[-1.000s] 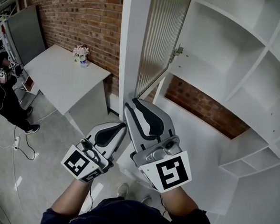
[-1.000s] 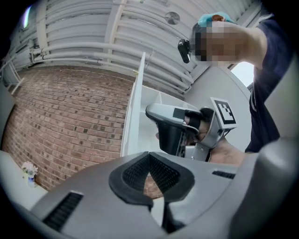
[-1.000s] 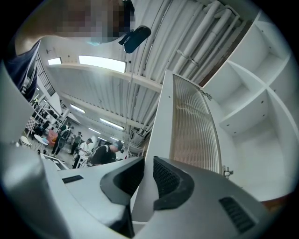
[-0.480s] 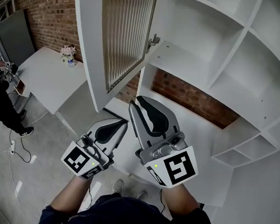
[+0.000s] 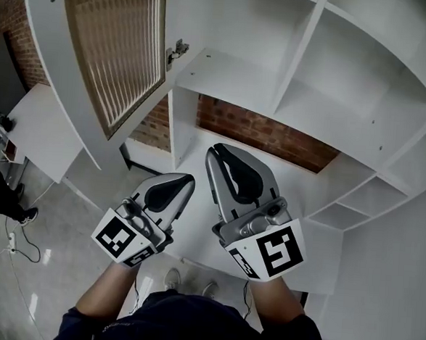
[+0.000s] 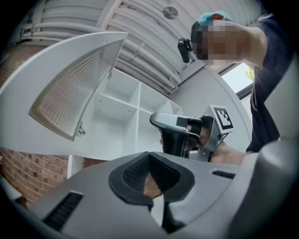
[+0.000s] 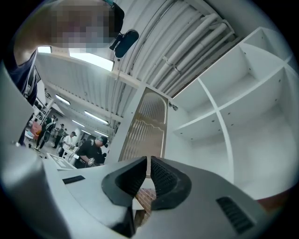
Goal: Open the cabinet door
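Nearest the person, in front of the cabinet (image 5: 227, 78) and clear of it, the left gripper (image 5: 171, 187) and the right gripper (image 5: 230, 158) are held side by side, touching nothing. The left gripper's jaws are closed tip to tip with nothing between them; the right gripper's jaws stand a thin slit apart, likewise empty. Beyond them, the cabinet door (image 5: 112, 53), a white frame around a ribbed panel, stands swung well out from the cabinet's left side, hanging on its hinge (image 5: 178, 50) at the upper compartment's left edge. As judged from this position, the opening is done; at most a little more swing remains. The compartment behind the door is fully exposed and holds nothing. The compartments to its right and below it, as far as they show, are bare as well. Under the opened compartment an open niche shows a brick wall (image 5: 262, 136) at its back.
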`<state>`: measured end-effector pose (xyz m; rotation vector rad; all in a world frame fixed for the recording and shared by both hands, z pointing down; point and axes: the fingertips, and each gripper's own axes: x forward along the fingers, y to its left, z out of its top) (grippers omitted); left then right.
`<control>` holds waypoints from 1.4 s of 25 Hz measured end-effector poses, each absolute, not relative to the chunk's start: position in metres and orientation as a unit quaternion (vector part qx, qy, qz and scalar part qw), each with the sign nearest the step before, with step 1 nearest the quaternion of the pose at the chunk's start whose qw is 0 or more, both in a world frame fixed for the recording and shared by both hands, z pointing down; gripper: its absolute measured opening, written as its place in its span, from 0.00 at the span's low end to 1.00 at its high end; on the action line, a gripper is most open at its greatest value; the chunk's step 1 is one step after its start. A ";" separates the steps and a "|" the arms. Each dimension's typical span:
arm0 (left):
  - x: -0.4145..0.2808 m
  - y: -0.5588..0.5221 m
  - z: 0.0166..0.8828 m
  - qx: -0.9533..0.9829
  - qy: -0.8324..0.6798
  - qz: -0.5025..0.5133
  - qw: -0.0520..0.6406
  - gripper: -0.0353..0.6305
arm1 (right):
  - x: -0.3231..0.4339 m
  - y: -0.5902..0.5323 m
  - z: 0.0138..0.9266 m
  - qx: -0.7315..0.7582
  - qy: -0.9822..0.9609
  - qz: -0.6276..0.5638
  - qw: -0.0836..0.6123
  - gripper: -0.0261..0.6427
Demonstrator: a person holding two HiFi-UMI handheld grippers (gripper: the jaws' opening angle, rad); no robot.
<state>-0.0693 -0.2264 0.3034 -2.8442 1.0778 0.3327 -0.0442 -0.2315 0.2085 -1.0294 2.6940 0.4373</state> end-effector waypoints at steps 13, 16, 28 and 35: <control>0.004 -0.241 0.300 -0.953 0.282 0.108 0.038 0.06 | 0.040 -0.240 0.229 -0.419 0.894 0.133 0.089 0.09; 0.011 -0.244 0.301 -0.955 0.275 0.107 0.037 0.06 | 0.054 -0.243 0.237 -0.430 0.890 0.126 0.084 0.09; 0.025 -0.262 0.302 -0.957 0.266 0.110 0.032 0.06 | 0.087 -0.255 0.259 -0.457 0.881 0.100 0.073 0.08; 0.031 -0.270 0.306 -0.958 0.263 0.109 0.027 0.06 | 0.101 -0.261 0.279 -0.467 0.879 0.081 0.061 0.08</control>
